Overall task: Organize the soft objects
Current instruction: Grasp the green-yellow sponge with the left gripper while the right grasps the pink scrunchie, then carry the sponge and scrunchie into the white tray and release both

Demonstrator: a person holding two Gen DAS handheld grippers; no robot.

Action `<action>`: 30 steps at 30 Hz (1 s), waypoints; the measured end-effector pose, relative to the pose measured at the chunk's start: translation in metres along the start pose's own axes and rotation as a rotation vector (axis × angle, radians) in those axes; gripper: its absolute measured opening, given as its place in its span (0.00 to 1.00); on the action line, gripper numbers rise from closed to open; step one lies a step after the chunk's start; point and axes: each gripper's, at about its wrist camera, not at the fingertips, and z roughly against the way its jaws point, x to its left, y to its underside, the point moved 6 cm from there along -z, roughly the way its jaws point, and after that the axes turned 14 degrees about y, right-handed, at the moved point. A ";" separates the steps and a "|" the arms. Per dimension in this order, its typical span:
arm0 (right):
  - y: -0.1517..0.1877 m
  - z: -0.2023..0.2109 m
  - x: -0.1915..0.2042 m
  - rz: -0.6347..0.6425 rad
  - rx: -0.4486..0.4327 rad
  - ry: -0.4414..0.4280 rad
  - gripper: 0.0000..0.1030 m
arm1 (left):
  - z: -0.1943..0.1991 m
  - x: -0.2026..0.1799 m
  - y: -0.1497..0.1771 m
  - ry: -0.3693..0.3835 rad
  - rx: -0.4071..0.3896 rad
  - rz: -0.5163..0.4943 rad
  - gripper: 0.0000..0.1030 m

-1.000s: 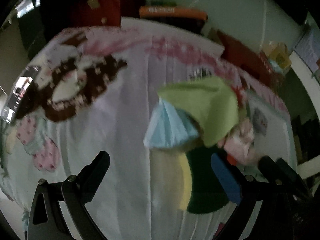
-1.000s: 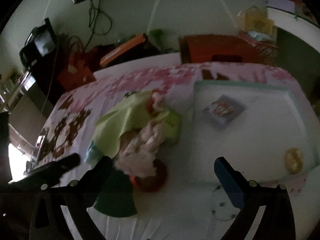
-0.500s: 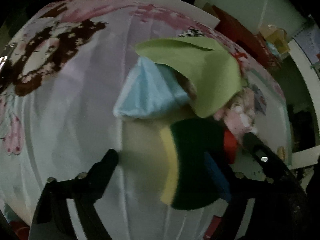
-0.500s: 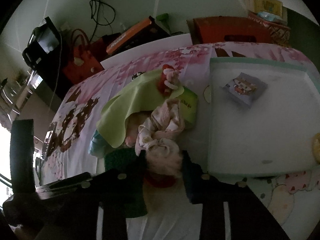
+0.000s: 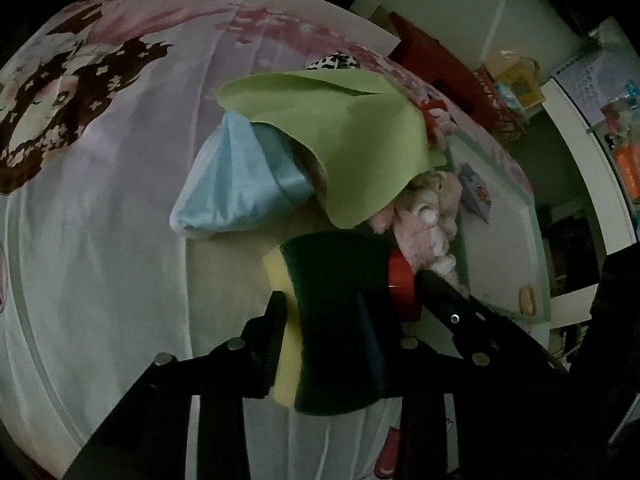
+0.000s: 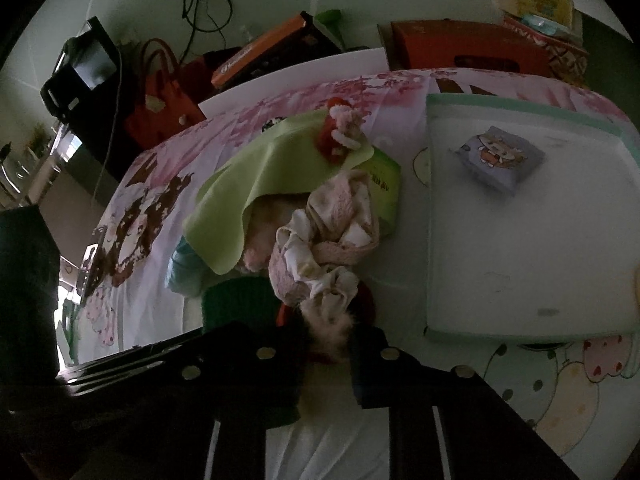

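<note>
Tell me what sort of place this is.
Probably a lived-in home room, perhaps a bedroom: a cartoon-print sheet covers the surface, a red handbag and boxes sit against the wall.

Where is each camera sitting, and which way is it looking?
Left wrist: sits on the left gripper, looking down along its closing fingers at the sponge squeezed between them.
Right wrist: sits on the right gripper, looking down along its closing fingers at the pink cloth between them, tray to the right.
Both show the green cloth, the sponge, the pink cloth and the tray on the cartoon sheet; each shows the other gripper.
</note>
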 end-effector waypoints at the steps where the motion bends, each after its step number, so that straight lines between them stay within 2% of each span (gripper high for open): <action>1: 0.000 -0.001 -0.001 -0.003 0.002 -0.002 0.18 | -0.001 -0.001 0.000 0.002 -0.003 -0.003 0.34; 10: -0.002 0.006 -0.003 -0.023 -0.019 -0.015 0.13 | 0.004 -0.007 -0.010 0.004 -0.040 -0.036 0.26; 18: -0.014 0.032 -0.012 -0.061 -0.104 -0.039 0.12 | 0.022 -0.019 -0.017 0.008 -0.087 -0.084 0.21; 30: -0.030 0.067 -0.027 -0.103 -0.223 -0.034 0.12 | 0.072 -0.061 -0.033 0.093 -0.244 -0.197 0.21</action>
